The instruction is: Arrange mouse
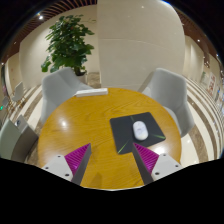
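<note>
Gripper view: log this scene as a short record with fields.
surface: round wooden table
mouse: white mouse, resting on the mousepad
mousepad: dark mousepad, beyond the right finger
tool: tool, fingers apart, holding nothing, short of the mouse
seating: grey chairs around the table
background: potted plant behind the chairs

Glossy wooden table [85, 115], matt dark mousepad [125, 128], smooth white plastic mouse [140, 130]

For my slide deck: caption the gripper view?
Open gripper hovers short of a white mouse on its dark mat, round wooden table.
</note>
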Tool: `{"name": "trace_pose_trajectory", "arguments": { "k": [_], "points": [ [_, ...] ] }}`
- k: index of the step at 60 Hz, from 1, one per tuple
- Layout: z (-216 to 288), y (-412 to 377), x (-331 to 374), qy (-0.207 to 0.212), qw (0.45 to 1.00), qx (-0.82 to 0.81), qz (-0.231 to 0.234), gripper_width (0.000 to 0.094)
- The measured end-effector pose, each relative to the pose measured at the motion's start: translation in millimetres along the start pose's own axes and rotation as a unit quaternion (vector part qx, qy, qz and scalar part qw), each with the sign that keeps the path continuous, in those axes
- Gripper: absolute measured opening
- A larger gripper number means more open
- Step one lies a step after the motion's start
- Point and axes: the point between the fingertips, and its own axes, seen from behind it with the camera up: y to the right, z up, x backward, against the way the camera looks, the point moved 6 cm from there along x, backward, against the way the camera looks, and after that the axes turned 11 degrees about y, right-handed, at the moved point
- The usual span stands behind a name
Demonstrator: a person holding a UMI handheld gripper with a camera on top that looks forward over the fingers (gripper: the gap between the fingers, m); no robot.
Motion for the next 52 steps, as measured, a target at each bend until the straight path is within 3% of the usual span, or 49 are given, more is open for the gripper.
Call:
{"name": "trace_pose_trajectory", "arguments": {
  "k": [11,22,31,42,52],
  "points": [
    [-43,-85,85,-0.022,0.999,0.013,0.039,0.0859],
    [-75,-137,122,-0.030,0.997,0.038,0.056,0.0857],
    [-84,-154,138,-0.033,0.997,0.047,0.058,0.0859],
    [-76,-162,151,-0.007,0.997,0.070,0.045,0.0860],
    [-86,-167,162,-0.015,0.997,0.063,0.034,0.0860]
  ]
}}
